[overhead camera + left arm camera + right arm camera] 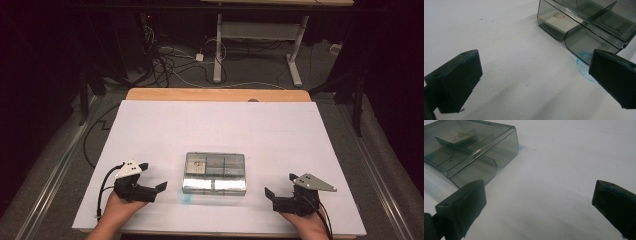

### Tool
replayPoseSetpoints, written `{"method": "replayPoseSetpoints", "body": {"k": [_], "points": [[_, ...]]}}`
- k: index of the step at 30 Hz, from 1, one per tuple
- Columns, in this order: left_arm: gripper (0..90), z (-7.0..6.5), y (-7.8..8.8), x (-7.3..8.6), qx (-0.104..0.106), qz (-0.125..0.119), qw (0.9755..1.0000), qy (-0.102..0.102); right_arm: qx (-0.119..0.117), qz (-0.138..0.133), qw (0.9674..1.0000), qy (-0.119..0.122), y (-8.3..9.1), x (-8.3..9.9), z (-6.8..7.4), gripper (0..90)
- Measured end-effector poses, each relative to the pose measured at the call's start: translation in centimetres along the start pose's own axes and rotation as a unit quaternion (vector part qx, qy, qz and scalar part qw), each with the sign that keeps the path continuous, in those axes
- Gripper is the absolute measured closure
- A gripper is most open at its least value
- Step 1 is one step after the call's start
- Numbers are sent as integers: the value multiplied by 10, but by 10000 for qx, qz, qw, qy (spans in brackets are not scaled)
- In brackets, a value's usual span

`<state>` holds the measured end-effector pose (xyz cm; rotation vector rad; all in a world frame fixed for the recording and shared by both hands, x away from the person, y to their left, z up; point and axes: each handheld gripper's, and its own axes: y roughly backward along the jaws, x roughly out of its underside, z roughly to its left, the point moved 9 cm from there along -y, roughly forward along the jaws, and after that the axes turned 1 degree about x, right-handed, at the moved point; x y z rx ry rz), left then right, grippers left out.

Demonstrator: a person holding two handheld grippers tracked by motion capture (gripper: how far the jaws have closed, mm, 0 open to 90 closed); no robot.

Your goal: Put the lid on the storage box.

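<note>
Box (pixel 215 172) sits shut between both released tongs, left (pixel 156 178) and right (pixel 278 184); next likely gripping its sides.

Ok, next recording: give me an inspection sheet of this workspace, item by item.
Surface: white sheet over a wooden table; a blue smudge by the box's near left corner.
Job's things: smoky clear plastic compartment box at centre, lid shut; a pale flat piece sits in one compartment.
Clutter: nothing seen on the sheet.
Grippers: left gripper open, left of the box, nothing between its fingers; right gripper open, right of the box, also empty. Neither touches the box.
Cables: one trails from each gripper; loose wires on the floor beyond.
Surroundings: dark room, white-legged desk frame behind.
</note>
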<state>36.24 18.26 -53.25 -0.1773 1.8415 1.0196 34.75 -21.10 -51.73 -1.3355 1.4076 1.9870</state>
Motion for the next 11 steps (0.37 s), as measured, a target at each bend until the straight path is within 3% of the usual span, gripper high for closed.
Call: {"method": "replayPoseSetpoints", "body": {"k": [11], "points": [[0, 4, 1, 3, -72, 57, 10000, -2, -51, 24, 10000, -45, -9, -1, -1, 0]]}}
